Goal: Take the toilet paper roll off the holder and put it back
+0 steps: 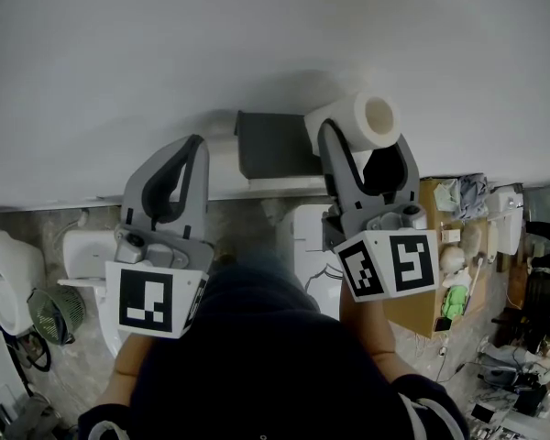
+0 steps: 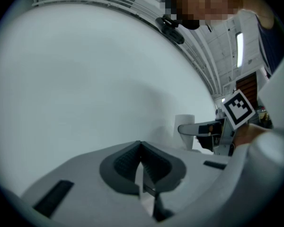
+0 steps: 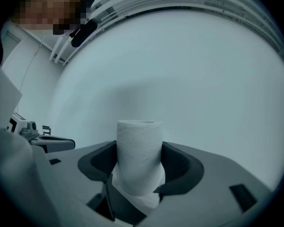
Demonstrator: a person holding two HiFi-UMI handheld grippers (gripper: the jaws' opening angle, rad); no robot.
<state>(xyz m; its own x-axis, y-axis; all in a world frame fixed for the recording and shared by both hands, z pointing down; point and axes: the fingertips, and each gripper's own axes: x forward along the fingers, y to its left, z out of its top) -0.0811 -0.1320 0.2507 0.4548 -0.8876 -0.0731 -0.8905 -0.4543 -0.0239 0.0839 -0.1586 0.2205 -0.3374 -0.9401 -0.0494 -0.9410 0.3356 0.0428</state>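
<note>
Your right claw (image 3: 138,163) is closed on the toilet paper roll (image 3: 138,148). Its two dark padded jaws press the roll's sides from left and right. The white roll stands on end between them, its upper part rising above the jaw tips and its lower end sunk in the claw's throat.

Your left claw (image 2: 141,149) has its jaws together, tips meeting, with nothing between them.

You hold both claws side by side in front of your chest, your forearms reaching forward under them. The marker cubes sit nearest your body and the jaws point away at a plain white wall (image 1: 165,44).

A dark grey holder (image 1: 270,143) sits on that wall, just left of the right claw's tips and right of the left claw's. Whether the roll touches it cannot be told.
</note>
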